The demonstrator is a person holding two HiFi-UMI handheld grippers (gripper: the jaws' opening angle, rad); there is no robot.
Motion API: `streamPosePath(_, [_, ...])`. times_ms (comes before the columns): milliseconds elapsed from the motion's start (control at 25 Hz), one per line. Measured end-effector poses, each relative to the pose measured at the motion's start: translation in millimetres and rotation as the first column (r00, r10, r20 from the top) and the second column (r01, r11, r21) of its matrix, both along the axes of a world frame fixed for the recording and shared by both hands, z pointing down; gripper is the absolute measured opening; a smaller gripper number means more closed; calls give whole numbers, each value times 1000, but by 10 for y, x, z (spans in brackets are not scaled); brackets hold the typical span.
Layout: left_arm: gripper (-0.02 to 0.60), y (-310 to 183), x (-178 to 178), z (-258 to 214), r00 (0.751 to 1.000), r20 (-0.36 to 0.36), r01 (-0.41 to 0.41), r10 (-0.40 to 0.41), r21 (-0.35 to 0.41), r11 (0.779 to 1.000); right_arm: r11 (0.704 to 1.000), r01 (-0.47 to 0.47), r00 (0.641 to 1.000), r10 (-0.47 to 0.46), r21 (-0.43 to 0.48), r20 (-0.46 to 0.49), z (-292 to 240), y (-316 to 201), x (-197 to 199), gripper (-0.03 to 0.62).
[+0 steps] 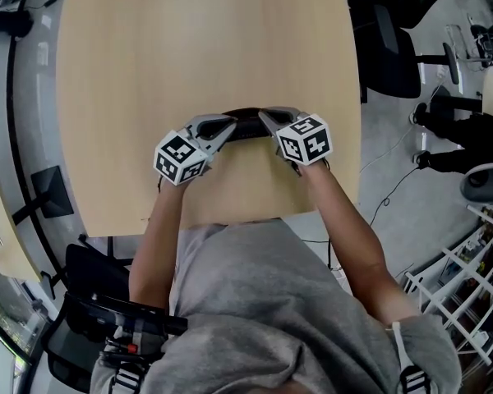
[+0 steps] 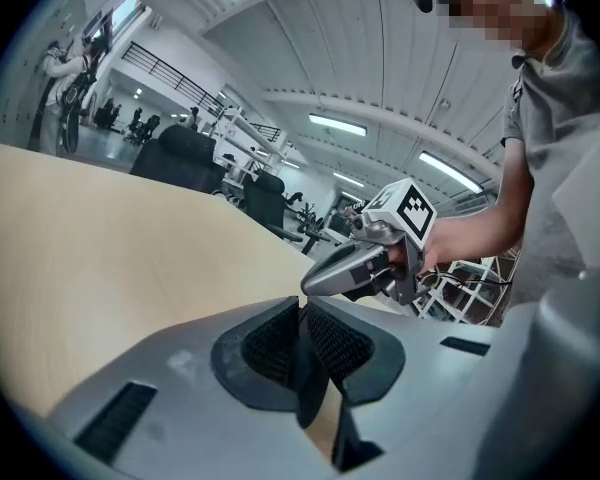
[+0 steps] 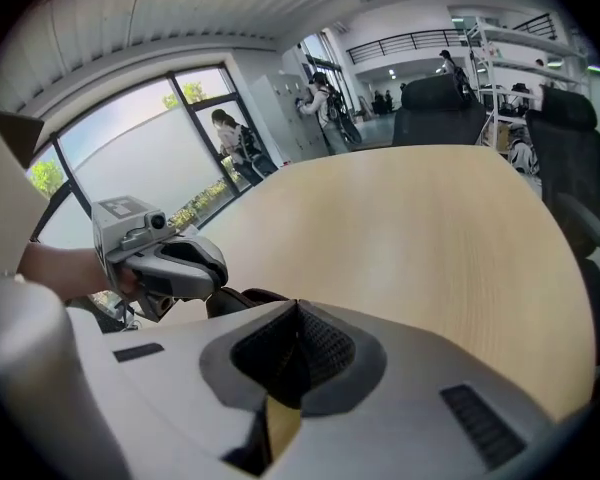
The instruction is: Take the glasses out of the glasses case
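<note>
— Lying where, that dark oblong glasses case?
— On the pale wooden table just ahead of you, long axis running left to right. Your left gripper and right gripper sit at its two ends, both with jaws closed together, empty.

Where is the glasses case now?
Head view: the dark oblong glasses case lies on the light wooden table near the person's edge, between the left tool and right tool.

Grippers: two, the left gripper and the right gripper
Marker cubes: two
Glasses case: one, toward the tabletop's six o'clock
Table: one
</note>
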State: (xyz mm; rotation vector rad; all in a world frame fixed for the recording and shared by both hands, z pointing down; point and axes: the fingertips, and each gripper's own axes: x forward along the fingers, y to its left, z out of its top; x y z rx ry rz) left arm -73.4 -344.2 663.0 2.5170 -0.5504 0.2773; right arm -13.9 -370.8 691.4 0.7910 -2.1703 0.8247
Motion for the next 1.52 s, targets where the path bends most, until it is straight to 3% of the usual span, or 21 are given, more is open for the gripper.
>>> streamPosePath(280, [8,362,146,95,995,-1,-101,102,-48,994,984,98,995,-97,-146,16,51,223,6,8])
streamPosePath(440, [8,526,198,100,992,-32,-126,124,-61,990,947,223,974,-227,-231,13,100,451,-38,8])
streamPosePath(560, [8,643,226,188,988,-18,-156,155,-76,985,916,342,936,-352,-209,-13,117,588,-136,9])
streamPosePath(680, [8,711,215,254,989,-21,-150,148,-90,985,879,462,879,-472,-119,-71,105,645,-275,11])
streamPosePath(760, [8,755,188,293,990,-23,-141,139,-94,986,834,548,826,-551,-65,-119,136,700,-380,24])
streamPosePath(880, [8,845,156,338,991,-21,-131,130,-99,986,731,682,710,-672,-33,-211,204,853,-487,143])
streamPosePath(1040, [8,964,113,359,993,-23,-116,114,-102,988,575,817,526,-770,-36,-360,350,1009,-508,146])
streamPosePath(1120, [8,1008,92,357,994,-24,-108,106,-102,989,523,851,455,-780,-48,-430,438,1016,-487,144])
streamPosePath(1280, [8,1075,78,353,996,-22,-88,86,-103,991,472,880,380,-765,-51,-520,588,979,-456,144])
streamPosePath(1360, [8,1088,89,349,996,-18,-83,82,-105,991,462,885,359,-761,-63,-540,669,976,-421,144])
streamPosePath(1520, [8,1090,107,310,998,-8,-66,65,-111,992,501,863,400,-750,-58,-527,717,950,-388,140])
